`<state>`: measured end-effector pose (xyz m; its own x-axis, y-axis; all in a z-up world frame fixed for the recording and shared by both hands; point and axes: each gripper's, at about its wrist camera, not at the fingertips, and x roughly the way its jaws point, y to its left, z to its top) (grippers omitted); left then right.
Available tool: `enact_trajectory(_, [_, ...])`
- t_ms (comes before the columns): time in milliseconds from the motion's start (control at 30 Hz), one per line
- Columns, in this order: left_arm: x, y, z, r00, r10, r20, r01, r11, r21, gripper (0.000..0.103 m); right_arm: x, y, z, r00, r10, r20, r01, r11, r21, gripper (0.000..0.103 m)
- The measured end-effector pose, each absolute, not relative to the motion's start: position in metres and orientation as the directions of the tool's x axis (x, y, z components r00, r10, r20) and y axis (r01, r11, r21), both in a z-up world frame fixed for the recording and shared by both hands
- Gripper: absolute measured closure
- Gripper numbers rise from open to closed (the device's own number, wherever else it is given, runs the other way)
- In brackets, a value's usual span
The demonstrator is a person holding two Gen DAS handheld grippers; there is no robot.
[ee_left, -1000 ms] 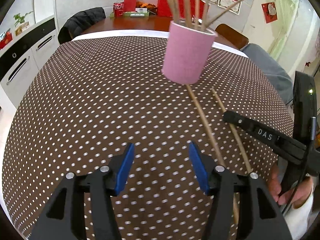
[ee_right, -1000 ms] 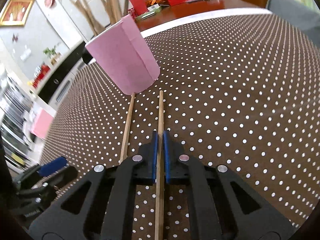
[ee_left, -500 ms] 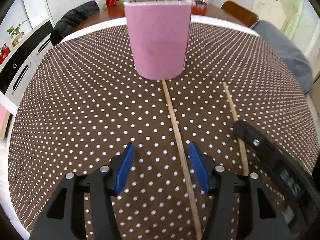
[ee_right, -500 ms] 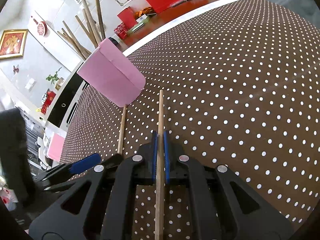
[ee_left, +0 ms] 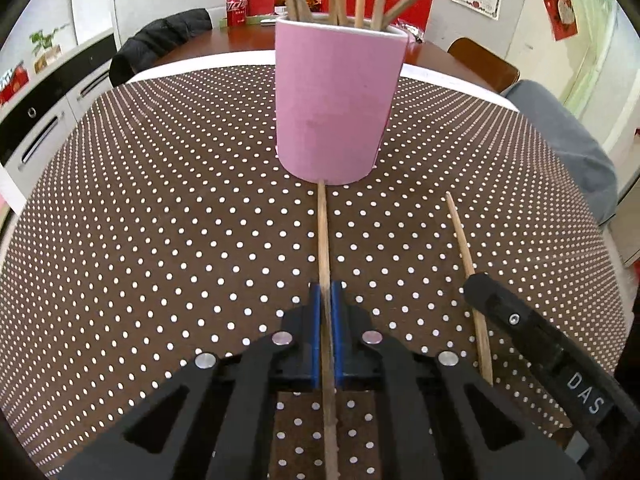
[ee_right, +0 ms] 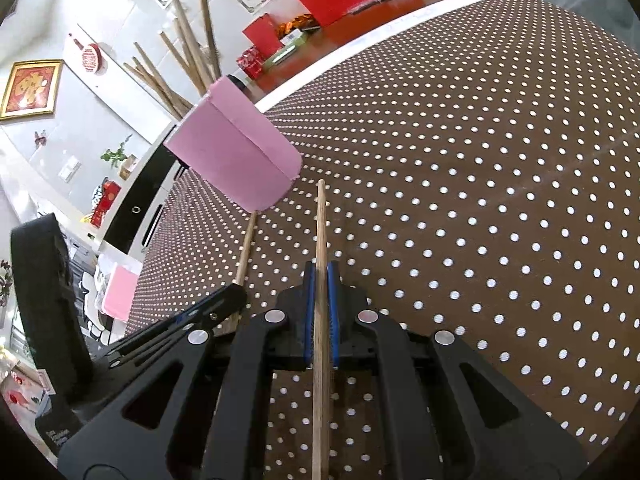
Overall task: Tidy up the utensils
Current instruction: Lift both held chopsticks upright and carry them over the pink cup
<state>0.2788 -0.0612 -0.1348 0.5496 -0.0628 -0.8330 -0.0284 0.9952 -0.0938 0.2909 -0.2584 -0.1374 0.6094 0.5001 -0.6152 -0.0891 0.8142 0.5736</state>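
Dotted brown tablecloth; both grippers' blue-padded fingers clenched on slim wooden chopsticks before pink cylindrical holder

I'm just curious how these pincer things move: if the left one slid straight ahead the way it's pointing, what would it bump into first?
Most likely the pink cup. The left gripper, shut on a chopstick, points straight at it, and the chopstick's far tip already reaches the cup's base, so the stick would press there first.

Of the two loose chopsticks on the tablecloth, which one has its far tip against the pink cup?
The chopstick in the left gripper: this left chopstick meets the pink cup at its base. The right gripper's chopstick ends short, apart from it.
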Motion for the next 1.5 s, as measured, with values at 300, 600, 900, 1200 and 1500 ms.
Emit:
enact_trajectory(300, [0.247, -0.051, -0.093, 0.7, -0.147, -0.699, 0.03, 0.984, -0.177, 0.097, 0.275, -0.252, -0.104, 0.694, 0.464, -0.55, -0.142, 0.838, 0.528, 0.097])
enact_trajectory(600, [0.213, -0.048, -0.041, 0.837, -0.162, -0.522, 0.081, 0.981, -0.175, 0.097, 0.241, -0.24, -0.052, 0.801, 0.414, -0.432, -0.226, 0.878, 0.422, 0.097])
enact_trajectory(900, [0.187, -0.045, -0.008, 0.896, -0.132, -0.423, 0.081, 0.987, -0.137, 0.097, 0.227, -0.229, -0.021, 0.829, 0.418, -0.372, -0.286, 0.888, 0.36, 0.097])
enact_trajectory(1200, [0.198, -0.044, 0.012, 0.895, -0.108, -0.432, 0.076, 0.993, -0.091, 0.097, 0.231, -0.224, 0.019, 0.876, 0.357, -0.324, -0.255, 0.913, 0.318, 0.097])
enact_trajectory(1500, [0.202, -0.043, 0.032, 0.916, -0.084, -0.391, 0.063, 0.996, -0.068, 0.097, 0.239, -0.215, 0.055, 0.937, 0.263, -0.229, -0.209, 0.949, 0.235, 0.097])
